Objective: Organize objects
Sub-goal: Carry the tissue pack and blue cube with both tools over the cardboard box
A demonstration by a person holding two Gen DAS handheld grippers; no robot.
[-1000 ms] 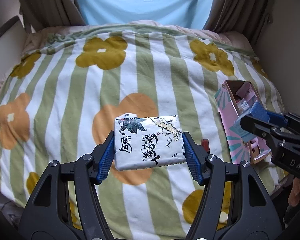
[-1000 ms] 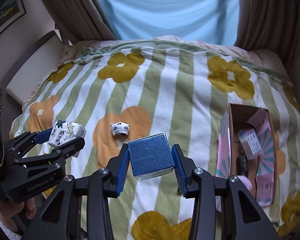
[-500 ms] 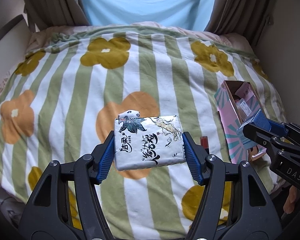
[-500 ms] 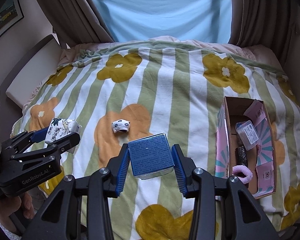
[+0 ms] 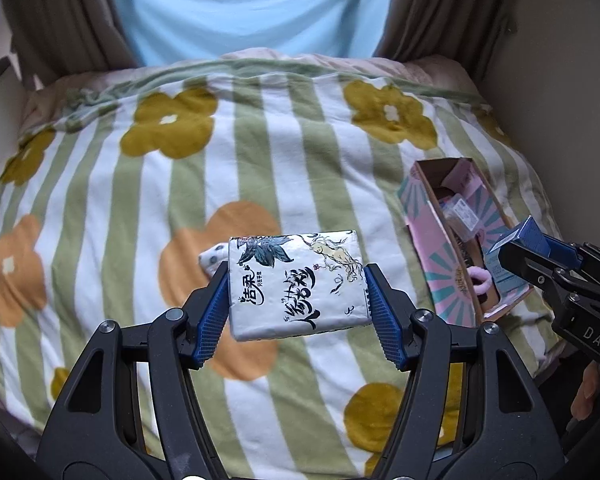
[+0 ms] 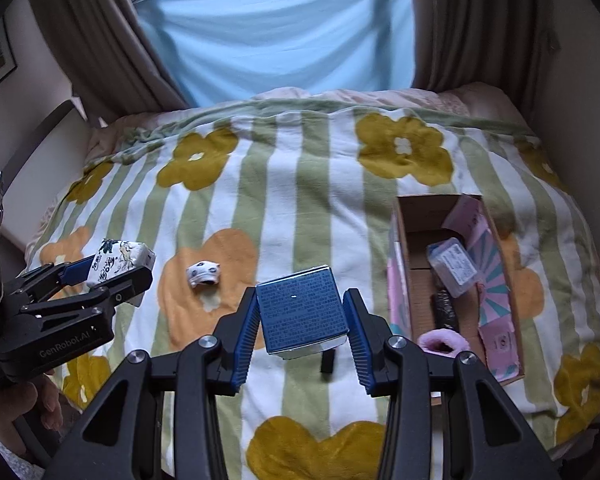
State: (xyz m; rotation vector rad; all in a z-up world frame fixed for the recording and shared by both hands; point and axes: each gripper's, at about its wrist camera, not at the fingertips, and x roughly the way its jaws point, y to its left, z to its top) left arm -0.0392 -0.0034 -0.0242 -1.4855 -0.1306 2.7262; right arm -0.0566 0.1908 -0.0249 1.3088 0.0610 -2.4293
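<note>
Left tool (image 5: pixel 296 284) clamped on a white tissue pack (image 5: pixel 298 282) with ink-style print, held above the bed's (image 5: pixel 148 208) near middle. Right tool (image 6: pixel 302 312) clamped on a blue box (image 6: pixel 302 310), held above the bed's near edge, just left of the carton (image 6: pixel 406 280). In the right view a small dark block (image 6: pixel 327 361) lies on the bed under the blue box. A small white spotted bundle (image 6: pixel 203 273) lies on the orange flower near the bed's middle, well apart from the carton. Open carton sits by the bed's right edge; inside, near to far: pink fluffy ring (image 6: pixel 442 340), dark packet (image 6: pixel 444 310), clear pouch (image 6: pixel 452 266), pink flap (image 6: pixel 466 220). Person's fingers (image 6: pixel 40 404) show under the left tool at lower left. Beyond the bed's far edge: brown curtains (image 6: pixel 100 56), blue cloth (image 6: pixel 276 40).
</note>
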